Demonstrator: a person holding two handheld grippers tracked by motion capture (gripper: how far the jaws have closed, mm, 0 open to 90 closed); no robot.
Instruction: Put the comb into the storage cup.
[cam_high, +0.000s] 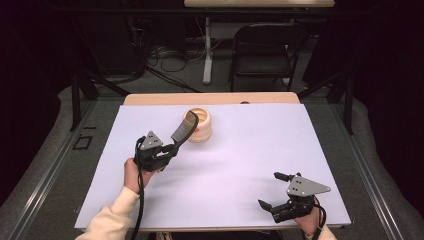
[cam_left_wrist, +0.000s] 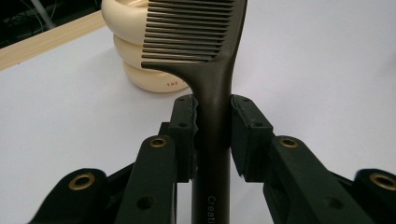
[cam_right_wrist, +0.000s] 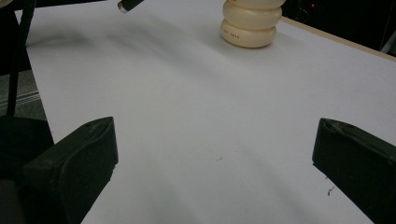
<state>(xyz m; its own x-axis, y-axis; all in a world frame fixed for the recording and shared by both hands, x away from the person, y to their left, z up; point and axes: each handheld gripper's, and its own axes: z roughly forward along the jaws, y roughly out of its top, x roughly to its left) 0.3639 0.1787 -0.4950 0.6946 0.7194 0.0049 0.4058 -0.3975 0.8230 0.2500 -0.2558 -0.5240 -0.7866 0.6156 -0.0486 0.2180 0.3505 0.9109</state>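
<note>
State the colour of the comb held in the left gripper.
The comb is dark brown, almost black; the left gripper view shows it best.

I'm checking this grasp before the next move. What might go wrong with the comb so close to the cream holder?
The left gripper pinches only the narrow handle of the comb, so it may pivot or slip. Its toothed end hangs by the rim of the holder, and a sideways push might tip or shove the holder.

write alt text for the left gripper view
The left gripper has its black fingers shut on the handle of a dark wide-tooth comb, teeth pointing left. Behind it, a cream ribbed container stands on the white table.
</note>
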